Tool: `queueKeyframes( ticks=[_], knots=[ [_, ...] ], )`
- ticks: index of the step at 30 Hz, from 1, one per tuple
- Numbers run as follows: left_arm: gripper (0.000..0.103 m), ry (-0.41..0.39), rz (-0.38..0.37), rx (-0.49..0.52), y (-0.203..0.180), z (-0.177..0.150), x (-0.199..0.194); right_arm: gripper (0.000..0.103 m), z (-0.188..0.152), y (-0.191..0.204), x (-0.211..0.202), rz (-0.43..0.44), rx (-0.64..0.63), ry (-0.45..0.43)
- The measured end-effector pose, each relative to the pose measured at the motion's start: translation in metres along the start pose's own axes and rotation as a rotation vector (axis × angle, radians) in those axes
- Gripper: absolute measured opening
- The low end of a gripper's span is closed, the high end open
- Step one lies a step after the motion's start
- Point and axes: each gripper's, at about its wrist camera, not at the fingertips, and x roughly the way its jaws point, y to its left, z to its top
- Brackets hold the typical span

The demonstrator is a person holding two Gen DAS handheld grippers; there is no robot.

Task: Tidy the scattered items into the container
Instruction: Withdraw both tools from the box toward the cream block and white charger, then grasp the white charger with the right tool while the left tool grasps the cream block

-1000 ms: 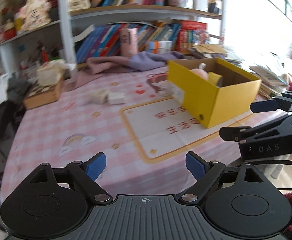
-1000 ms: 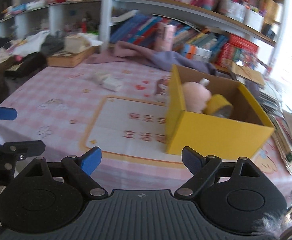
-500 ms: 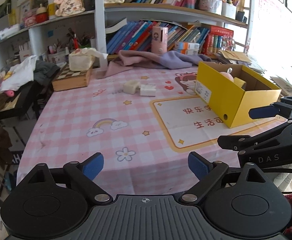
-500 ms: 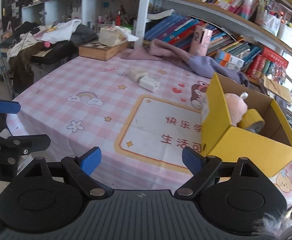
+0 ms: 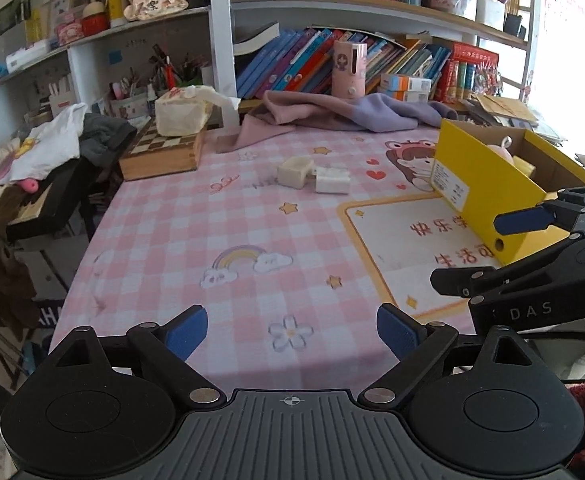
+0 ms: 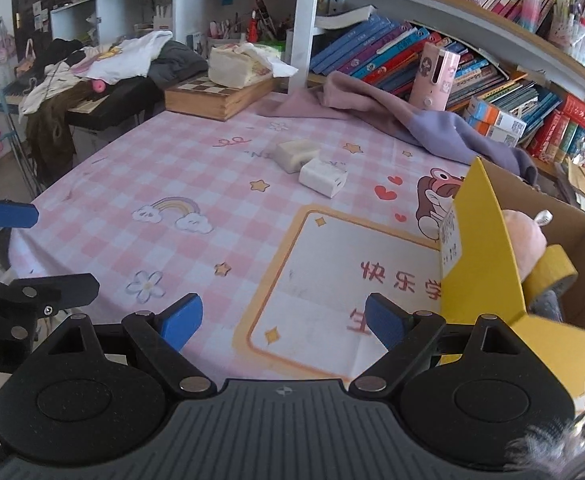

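So the two bits left to tidy are a cream block (image 5: 292, 171) and a white charger-looking cube (image 5: 332, 180), sitting touching each other out in the middle of the surface (image 5: 196, 248), well apart from the yellow box (image 5: 476, 192) they're meant to go in. The box sits toward the right side, open top facing up, and it already has a pink plush (image 6: 526, 240) and a roll of yellow tape (image 6: 552, 272) leaning together inside, so the job looks partly done with just those two small pieces to go.

The left hand-held gripper (image 5: 292, 330) is released, blue pads spread wide with nothing between them, hanging back at the near edge of the surface and aimed roughly at the pair. The right hand-held gripper (image 6: 282, 320) is released and empty too, parked just beside the box's near corner. Both spread like that makes sense: ready for a grab, neither committed.

Best guess, the next move is reaching across for one of the blocks. Since they're touching, closing on one could nudge the other.

Around all that: a purple cloth (image 5: 332, 114) bunched at the back, a chessboard box (image 5: 164, 152) with a tissue pack (image 5: 182, 114) on it, and bookshelves behind.
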Motion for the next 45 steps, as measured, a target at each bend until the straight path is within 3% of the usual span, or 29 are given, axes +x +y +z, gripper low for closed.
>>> queueKeyframes(
  ticks=[9,17,30,32,36,39,45],
  knots=[
    [0.094,0.037,-0.015,0.027,0.012,0.048,0.062,0.088,0.039,-0.032,0.066,-0.009,0.071,-0.004],
    [0.094,0.040,0.019,0.050,0.023,0.090,0.112,0.088,0.073,-0.049,0.127,-0.017,0.149,-0.015],
    [0.094,0.098,0.036,0.080,0.034,0.119,0.156,0.087,0.114,-0.058,0.225,-0.050,0.202,0.021],
    [0.094,0.107,0.033,0.080,0.035,0.121,0.163,0.083,0.113,-0.059,0.233,-0.048,0.193,0.041],
    [0.094,0.113,0.010,0.080,0.032,0.127,0.178,0.054,0.111,-0.067,0.236,-0.013,0.209,0.061],
    [0.093,0.103,-0.011,0.089,0.027,0.133,0.192,0.049,0.108,-0.076,0.229,-0.031,0.229,0.067],
    [0.092,0.084,-0.054,0.128,0.012,0.146,0.231,0.048,0.095,-0.093,0.209,-0.068,0.270,0.089]
  ],
)
